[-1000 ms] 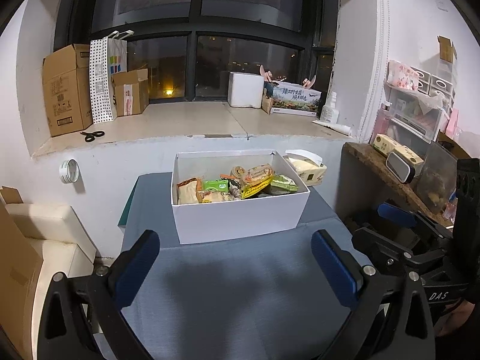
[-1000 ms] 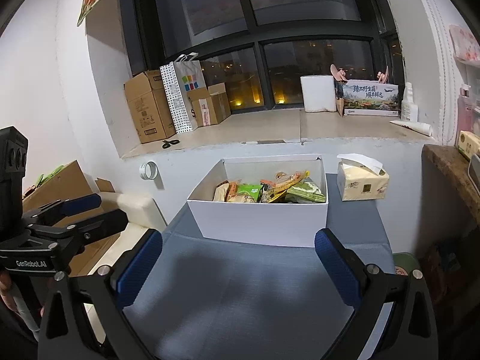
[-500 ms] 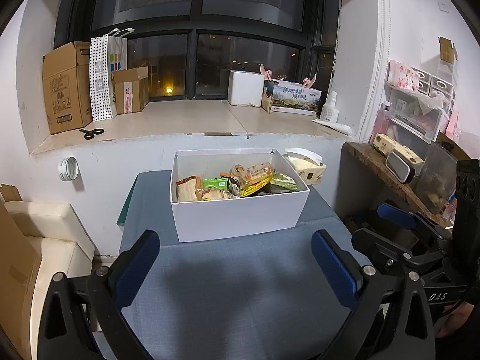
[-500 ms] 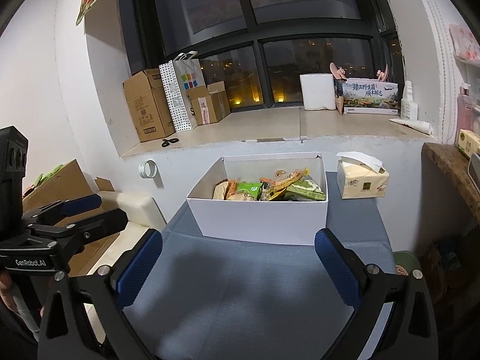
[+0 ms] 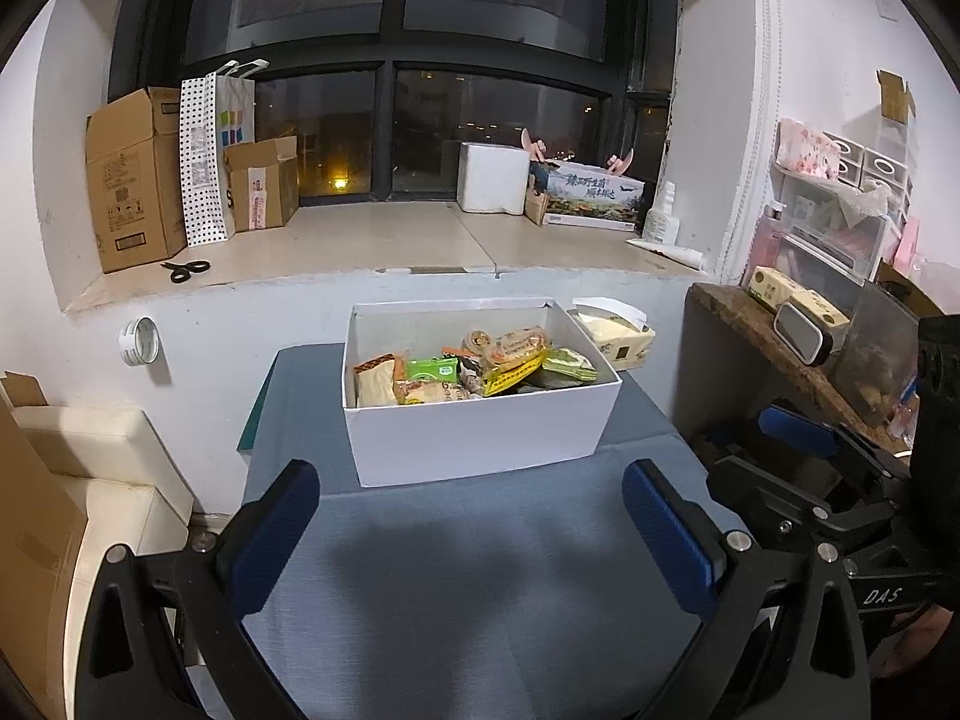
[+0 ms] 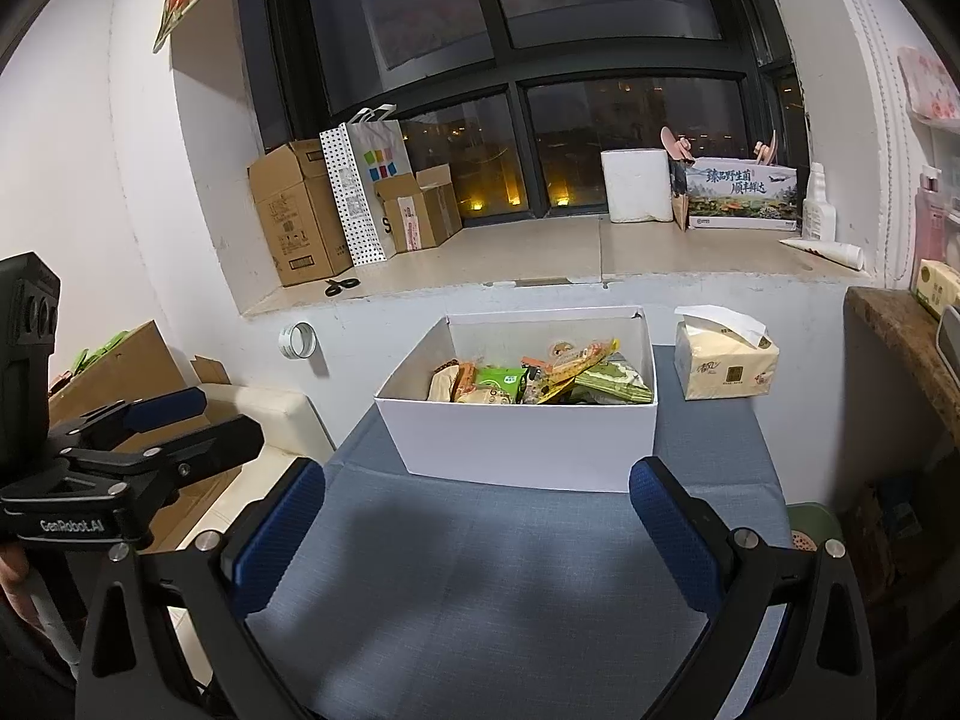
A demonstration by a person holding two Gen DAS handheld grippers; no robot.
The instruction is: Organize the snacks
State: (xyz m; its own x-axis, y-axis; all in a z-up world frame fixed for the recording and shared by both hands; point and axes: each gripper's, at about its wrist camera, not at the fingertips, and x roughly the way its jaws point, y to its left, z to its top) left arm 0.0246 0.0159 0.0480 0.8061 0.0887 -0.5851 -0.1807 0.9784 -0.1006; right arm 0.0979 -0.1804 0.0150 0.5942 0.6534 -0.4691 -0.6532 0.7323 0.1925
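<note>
White rectangular cardboard box (image 5: 480, 426), open-topped, sits on the blue-grey cloth-covered tabletop (image 5: 480, 570), toward its far edge beneath the windowsill. Inside the box: a loose heap of wrapped snacks (image 5: 474, 366), among them a green packet (image 5: 433, 368), a yellow-edged packet (image 5: 515, 373) and a tan pouch (image 5: 375, 381) at the box's left end; all lie below or level with the rim. Left gripper (image 5: 474, 534) hovers over bare cloth on the near side of the box, its blue-padded fingers (image 5: 273, 543) spread wide and holding nothing, well apart from the box. Right gripper (image 6: 480, 531) likewise on the near side of the box, fingers (image 6: 672, 531) spread wide, nothing between them; from this view the right fingertip overlaps the box's near right corner, contact cannot be told. Just right of the box, a yellow tissue pack (image 6: 723, 363) with one white sheet standing up. Behind the box, on the stone windowsill (image 5: 372, 240): brown cardboard cartons (image 5: 129, 180), a dotted paper bag (image 5: 207, 153), black scissors (image 5: 185, 269).
</note>
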